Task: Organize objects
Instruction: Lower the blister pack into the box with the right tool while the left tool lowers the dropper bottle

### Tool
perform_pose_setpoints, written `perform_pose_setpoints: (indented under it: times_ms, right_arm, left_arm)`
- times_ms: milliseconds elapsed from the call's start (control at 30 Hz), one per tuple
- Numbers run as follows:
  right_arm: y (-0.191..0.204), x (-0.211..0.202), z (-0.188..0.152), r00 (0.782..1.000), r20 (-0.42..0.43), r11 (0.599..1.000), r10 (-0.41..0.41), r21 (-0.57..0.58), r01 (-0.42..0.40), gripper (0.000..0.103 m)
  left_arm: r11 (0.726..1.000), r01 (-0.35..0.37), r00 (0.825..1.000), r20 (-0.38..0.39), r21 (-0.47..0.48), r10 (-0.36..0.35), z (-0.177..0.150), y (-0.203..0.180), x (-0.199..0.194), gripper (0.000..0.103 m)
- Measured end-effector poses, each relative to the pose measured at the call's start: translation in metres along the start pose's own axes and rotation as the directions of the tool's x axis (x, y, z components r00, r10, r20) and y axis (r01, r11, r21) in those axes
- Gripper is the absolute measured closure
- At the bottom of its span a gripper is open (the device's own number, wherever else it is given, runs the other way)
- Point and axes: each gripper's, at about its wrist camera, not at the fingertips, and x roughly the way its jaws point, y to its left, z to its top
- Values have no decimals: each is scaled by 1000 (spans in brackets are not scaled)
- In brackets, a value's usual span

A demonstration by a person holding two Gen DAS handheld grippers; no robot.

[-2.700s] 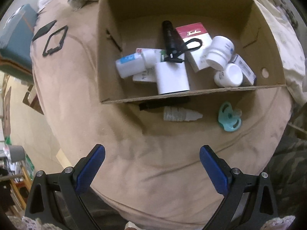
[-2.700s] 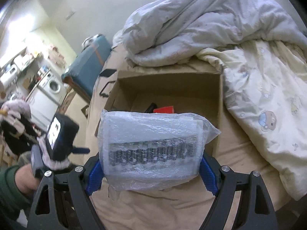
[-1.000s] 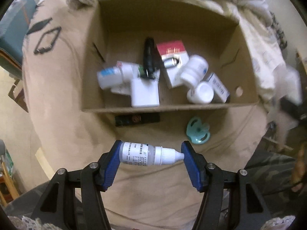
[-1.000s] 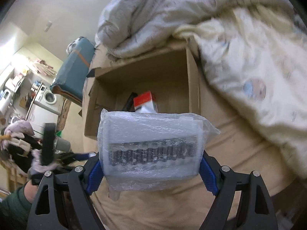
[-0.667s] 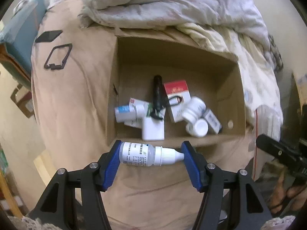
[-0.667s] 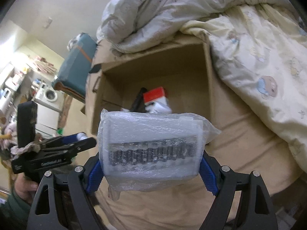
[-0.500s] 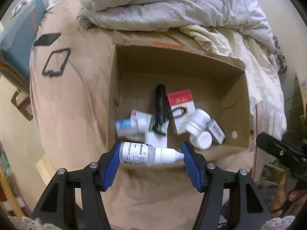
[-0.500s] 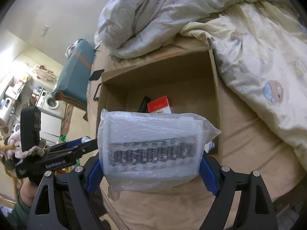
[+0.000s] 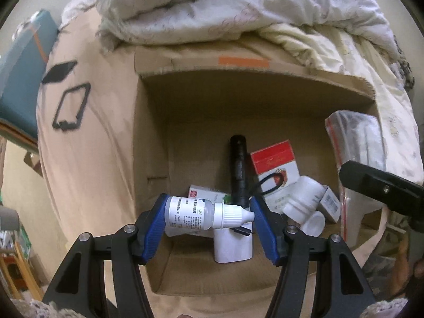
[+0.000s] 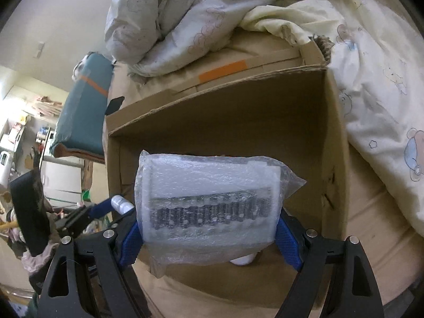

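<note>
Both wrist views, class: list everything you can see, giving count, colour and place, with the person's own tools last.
Cardboard box: one, brown, on the bed.
Flashlight: one, black, in the box.
Carton: one, red and white, in the box.
Jars: two, white, in the box.
Quilt: one, pale, behind the box.
Dropper bottle: one, white, in left gripper.
Bubble-wrapped packet: one, clear, in right gripper.
</note>
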Motion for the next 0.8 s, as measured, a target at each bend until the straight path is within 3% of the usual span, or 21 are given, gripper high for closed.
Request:
perform_pose_setpoints:
  times_ms: [133, 200, 233, 367, 467, 533, 800]
  right_arm:
    - [7, 7, -2, 990, 16, 989, -137, -62, 137, 13]
    - [9, 8, -6, 949, 62, 943, -308, -108, 313, 13]
    - [10, 7, -8, 938, 84, 929, -337, -132, 345, 13]
    - [9, 10, -11, 935, 82, 925, -345, -140, 353, 13]
    - [9, 8, -10, 959, 65, 950, -276, -132, 282, 12]
    - [11, 6, -10, 952, 67, 941, -300, -145, 307, 0]
    - [20, -9, -13, 957, 108, 958, -268, -78, 277, 0]
  left_arm:
    - [999, -36, 999, -9, 21, 36, -4, -8, 7, 43]
    - [998, -60, 998, 13, 36, 60, -4, -11, 6, 43]
    - [997, -63, 998, 17, 40, 62, -4, -11, 5, 43]
    - [999, -49, 999, 22, 17, 49, -1, -6, 3, 43]
    - [999, -35, 999, 16, -2, 35, -1, 0, 4, 43]
    - [1000, -31, 999, 15, -8, 31, -2, -1, 3, 43]
    - [999, -39, 999, 17, -10, 39, -6, -4, 0, 43]
